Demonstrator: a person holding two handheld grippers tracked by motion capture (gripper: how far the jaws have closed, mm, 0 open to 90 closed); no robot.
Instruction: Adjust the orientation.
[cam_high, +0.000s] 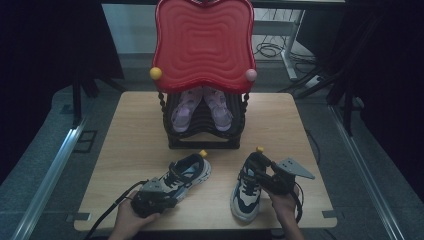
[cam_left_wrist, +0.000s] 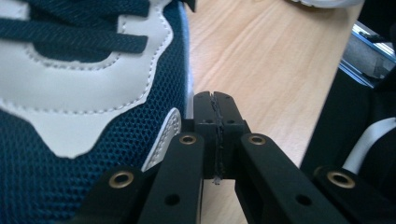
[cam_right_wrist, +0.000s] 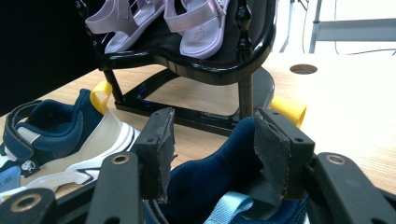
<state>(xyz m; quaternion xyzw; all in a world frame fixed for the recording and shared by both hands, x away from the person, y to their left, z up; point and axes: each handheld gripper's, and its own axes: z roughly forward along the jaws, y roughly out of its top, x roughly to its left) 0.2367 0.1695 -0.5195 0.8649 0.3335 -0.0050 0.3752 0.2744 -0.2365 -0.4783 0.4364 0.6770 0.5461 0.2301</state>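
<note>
Two navy-and-white sneakers lie on the wooden table (cam_high: 135, 130). The left sneaker (cam_high: 187, 172) (cam_left_wrist: 70, 93) points its toe toward the front left. My left gripper (cam_high: 172, 196) (cam_left_wrist: 215, 100) lies low beside that toe, jaws shut with nothing between them. The right sneaker (cam_high: 245, 197) (cam_right_wrist: 210, 182) has a yellow heel loop (cam_right_wrist: 289, 109). My right gripper (cam_high: 256, 161) (cam_right_wrist: 215, 140) sits over its heel end, and its navy collar fills the gap between the pads. The left sneaker (cam_right_wrist: 60, 135) lies off to that gripper's left.
A black shoe rack (cam_high: 202, 140) with a red wavy top (cam_high: 202, 40) stands at the table's back middle, holding a pair of lilac sandals (cam_high: 202, 107) (cam_right_wrist: 187, 28). The table's front edge runs just behind both hands.
</note>
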